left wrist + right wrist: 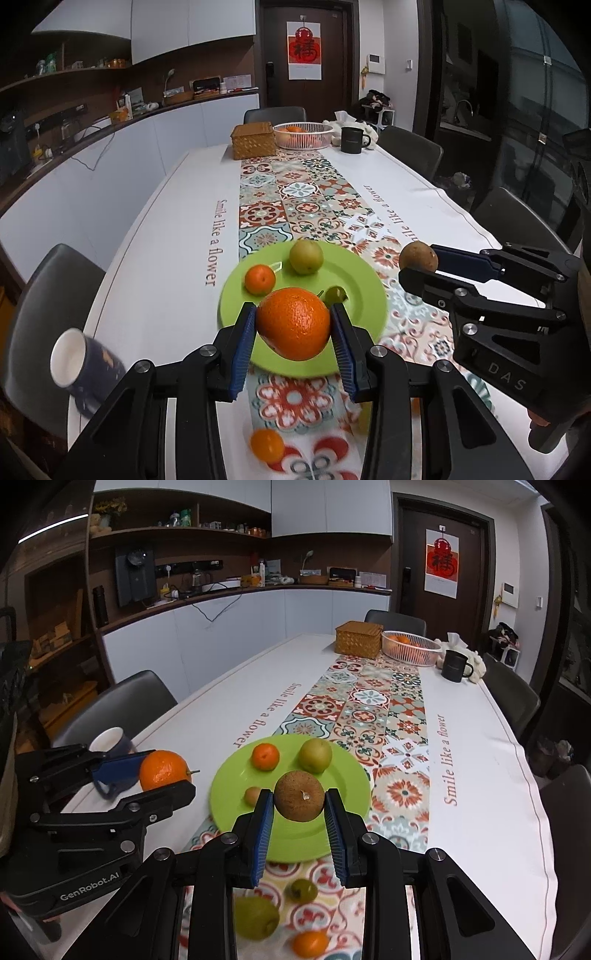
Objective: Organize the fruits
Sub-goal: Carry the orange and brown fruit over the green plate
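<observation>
**Both grippers loaded, over the green plate**

Left gripper (293, 325) clamped on a large orange (293, 323), blue pads pressing both sides; held above the near edge of the plate (354, 273). From the right wrist view the same orange (164, 770) sits left of the plate, stem pointing right.

Right gripper (299, 801) clamped on a brown russet fruit (299, 800), stem facing the camera, held over the plate's (229, 794) near half. In the left wrist view it shows at the plate's right side (418, 256).

On the plate: small tangerine (265, 756) far left, green pear (315, 755) far right, small brownish-green fruit (252, 795) near left.

On the tabletop (480, 775) nearer than the plate: green fruit (256, 917), smaller olive one (303, 890), small orange (310, 943), all blurred.

Blue mug (83, 363) near left of the plate. Far end: wicker box (358, 638), white basket (410, 648) with oranges, black mug (455, 665).
</observation>
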